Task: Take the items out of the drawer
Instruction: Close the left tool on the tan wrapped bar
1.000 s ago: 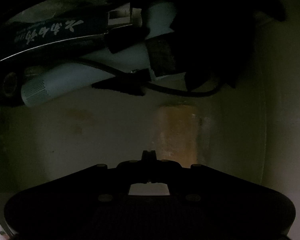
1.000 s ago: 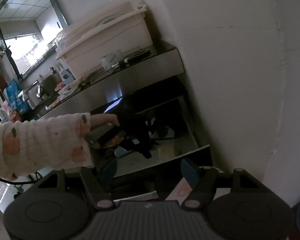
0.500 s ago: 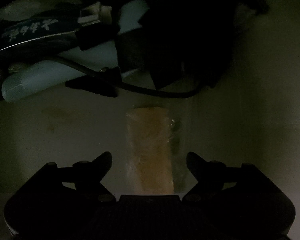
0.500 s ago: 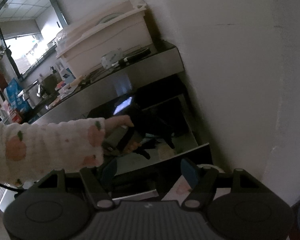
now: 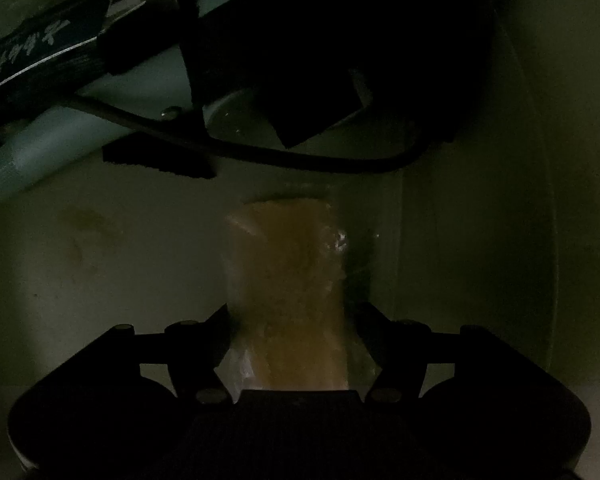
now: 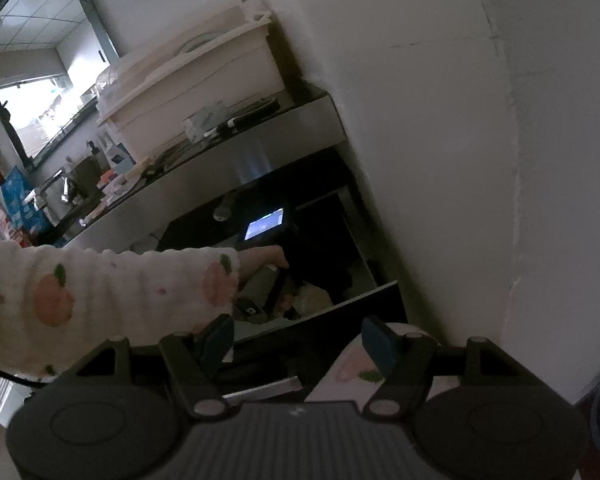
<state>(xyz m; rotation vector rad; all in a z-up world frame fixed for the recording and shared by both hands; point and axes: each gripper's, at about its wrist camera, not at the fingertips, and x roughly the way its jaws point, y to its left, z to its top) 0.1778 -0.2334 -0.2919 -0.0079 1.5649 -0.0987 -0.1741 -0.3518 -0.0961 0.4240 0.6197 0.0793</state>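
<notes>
Drawer (image 6: 352, 304) contents are the job, and the nearest one, a tan snack bar in a clear wrapper (image 5: 288, 280), lies on the pale drawer floor between the fingers of the left gripper (image 5: 292, 340). Its jaws have just been closing around the bar; in this dim light I cannot tell whether the pads press on it yet, so the pickup looks begun but not finished. Further back, still untouched, lie a pale cylinder with a perforated end (image 5: 40, 152), a black cable (image 5: 260, 152) and a dark box (image 5: 32, 52) with white brush-style lettering too skewed to read. In the right wrist view the right gripper (image 6: 298, 340) hangs outside the drawer front, jaws apart and holding nothing, while a peach-patterned sleeve (image 6: 100, 296) reaches into the drawer.
</notes>
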